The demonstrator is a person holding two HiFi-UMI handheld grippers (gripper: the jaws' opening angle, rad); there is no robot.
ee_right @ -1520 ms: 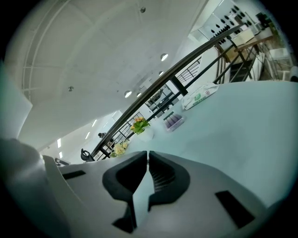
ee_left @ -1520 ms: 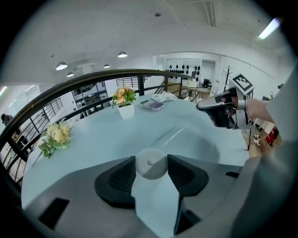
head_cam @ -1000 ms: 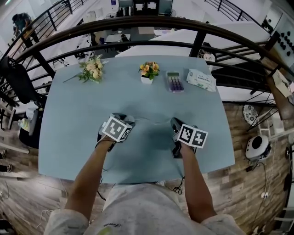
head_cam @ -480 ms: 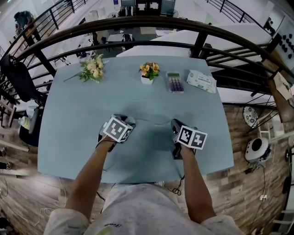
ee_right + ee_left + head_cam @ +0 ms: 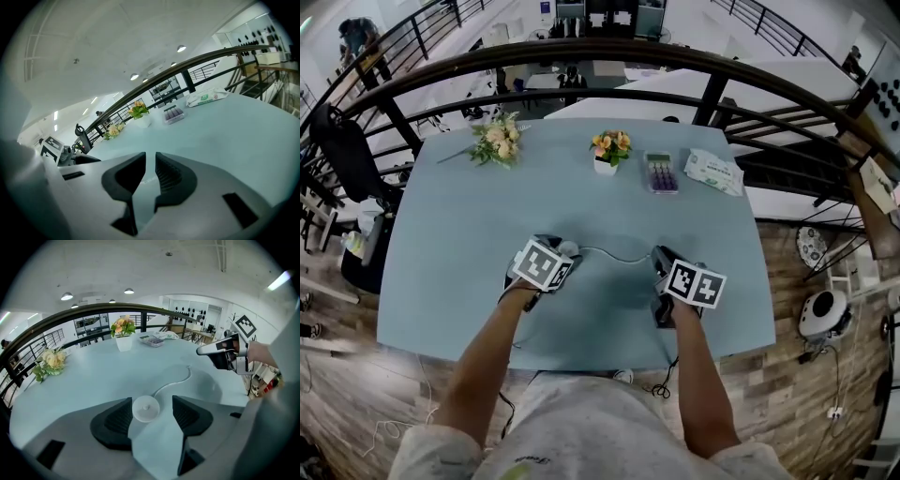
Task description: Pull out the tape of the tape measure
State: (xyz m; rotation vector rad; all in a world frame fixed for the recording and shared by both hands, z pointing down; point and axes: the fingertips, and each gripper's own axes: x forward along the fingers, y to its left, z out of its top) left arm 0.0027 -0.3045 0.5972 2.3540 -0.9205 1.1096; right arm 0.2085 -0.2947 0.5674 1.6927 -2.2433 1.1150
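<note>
Pale blue table [image 5: 441,281] fills the head view. My left gripper [image 5: 555,246] and right gripper [image 5: 661,257] sit side by side at the near middle, well apart. The thin tape [image 5: 614,254] lies in a slack curve on the table between them. It looks pulled out, so I judge the step in hand is letting go. Left gripper view: my jaws stand wide and have just been opening. The white round tape measure case [image 5: 146,408] lies flat on the table between the pads, right at the left pad's edge, with a clear gap to the right pad and nothing pressing it. The tape runs from the case off to the far right, toward my other gripper. Right gripper view: these jaws have just been opening too, but there is only a narrow slit between the pads. A pale strip, likely the tape's end, shows low in that slit, and the pads don't look to be pinching it. To do this well, I'd spread the right jaws wider before moving. Then I'd back both grippers straight off, keeping the left pad from nudging the case, so the tape doesn't snag, drag or spring back.
</note>
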